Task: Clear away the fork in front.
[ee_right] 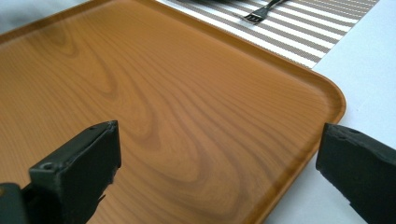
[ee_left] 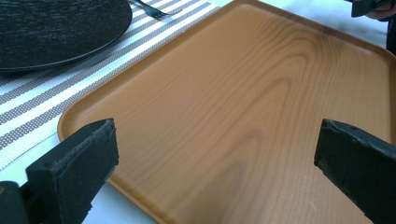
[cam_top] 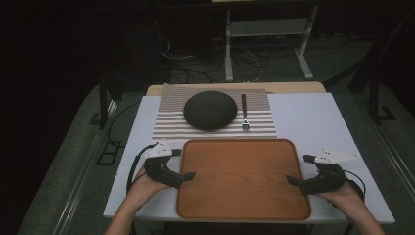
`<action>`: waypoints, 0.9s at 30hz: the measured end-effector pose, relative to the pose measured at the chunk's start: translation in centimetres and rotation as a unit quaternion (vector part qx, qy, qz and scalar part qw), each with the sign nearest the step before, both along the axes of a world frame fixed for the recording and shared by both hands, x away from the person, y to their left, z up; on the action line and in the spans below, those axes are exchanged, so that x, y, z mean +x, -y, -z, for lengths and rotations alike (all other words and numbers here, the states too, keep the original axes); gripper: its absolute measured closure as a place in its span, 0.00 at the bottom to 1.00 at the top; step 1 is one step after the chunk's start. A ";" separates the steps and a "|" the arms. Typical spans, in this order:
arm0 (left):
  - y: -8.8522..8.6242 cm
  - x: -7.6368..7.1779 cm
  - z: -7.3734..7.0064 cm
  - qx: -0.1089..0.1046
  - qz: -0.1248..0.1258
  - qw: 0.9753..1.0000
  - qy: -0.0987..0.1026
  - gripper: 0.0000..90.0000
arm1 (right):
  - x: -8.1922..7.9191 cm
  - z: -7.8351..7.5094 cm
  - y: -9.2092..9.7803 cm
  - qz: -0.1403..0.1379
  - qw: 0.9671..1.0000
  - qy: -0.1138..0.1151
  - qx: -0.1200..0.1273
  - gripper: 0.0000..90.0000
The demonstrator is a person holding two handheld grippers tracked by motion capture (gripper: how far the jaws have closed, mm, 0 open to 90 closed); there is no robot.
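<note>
A bare wooden tray (cam_top: 243, 178) lies on the white table near its front edge. My left gripper (cam_top: 188, 176) is at the tray's left rim, open, its jaws wide apart over the tray's near left corner (ee_left: 219, 116). My right gripper (cam_top: 292, 180) is at the tray's right rim, open too, with the tray's right corner (ee_right: 196, 107) between its spread jaws. Neither holds anything. Behind the tray, a dark round plate (cam_top: 210, 110) and a fork (cam_top: 244, 113) rest on a striped placemat (cam_top: 171, 120).
The white table (cam_top: 313, 117) has bare surface to the right of the placemat. A table frame and cables (cam_top: 264, 54) stand on the dark floor beyond the far edge. The other hand's gripper (ee_left: 369, 7) shows far off in the left gripper view.
</note>
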State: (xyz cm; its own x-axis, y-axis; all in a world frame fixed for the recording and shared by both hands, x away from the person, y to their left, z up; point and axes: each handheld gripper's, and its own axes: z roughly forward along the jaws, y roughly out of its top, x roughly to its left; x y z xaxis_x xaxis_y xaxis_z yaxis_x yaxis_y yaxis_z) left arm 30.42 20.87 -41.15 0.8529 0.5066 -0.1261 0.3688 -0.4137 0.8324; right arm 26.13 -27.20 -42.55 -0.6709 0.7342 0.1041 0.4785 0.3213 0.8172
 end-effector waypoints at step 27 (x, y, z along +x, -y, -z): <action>-0.2 -0.1 0.4 -0.009 0.004 1.000 -0.007 0.00 | 1.5 -0.8 -0.5 0.028 0.999 -0.015 -0.005 0.00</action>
State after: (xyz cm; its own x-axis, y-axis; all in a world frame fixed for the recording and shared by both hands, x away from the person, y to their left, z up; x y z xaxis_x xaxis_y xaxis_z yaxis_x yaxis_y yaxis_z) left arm 30.29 21.08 -41.52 0.8545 0.4979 -0.1482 0.3782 -0.4006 0.8345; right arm 27.63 -26.66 -41.79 -0.6247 0.7723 0.1153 0.5202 0.3015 0.7991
